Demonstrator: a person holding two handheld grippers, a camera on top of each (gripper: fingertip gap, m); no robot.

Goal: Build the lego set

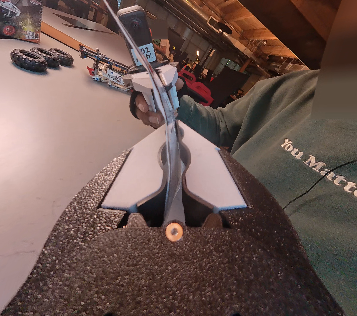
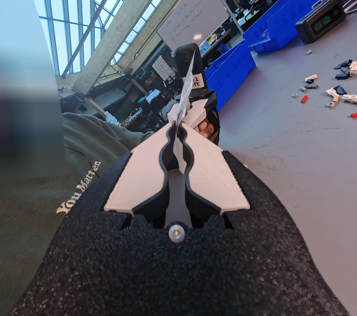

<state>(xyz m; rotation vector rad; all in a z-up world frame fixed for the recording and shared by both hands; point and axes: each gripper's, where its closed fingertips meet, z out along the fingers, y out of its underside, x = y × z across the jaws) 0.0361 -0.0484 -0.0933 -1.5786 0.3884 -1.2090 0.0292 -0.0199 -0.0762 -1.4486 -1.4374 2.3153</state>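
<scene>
A: Grippers? Sheet location?
B: Left gripper (image 1: 172, 129) and right gripper (image 2: 178, 127) both clamp 1 thin printed sheet (image 1: 154, 82), held edge-on above grey table (image 1: 58, 133). 3 tyres (image 1: 41, 58) beside half-built model (image 1: 108, 73).

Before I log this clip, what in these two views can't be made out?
- Printed sheet: seen edge-on in both wrist views, pinched by the left tool and right tool, so its face is unreadable.
- Partly built model: left view, its near end is hidden behind the right tool.
- Loose pieces: right view, too small to tell shapes, and cut off by the right edge.
- Set box: left view, cut off by the left edge.
</scene>
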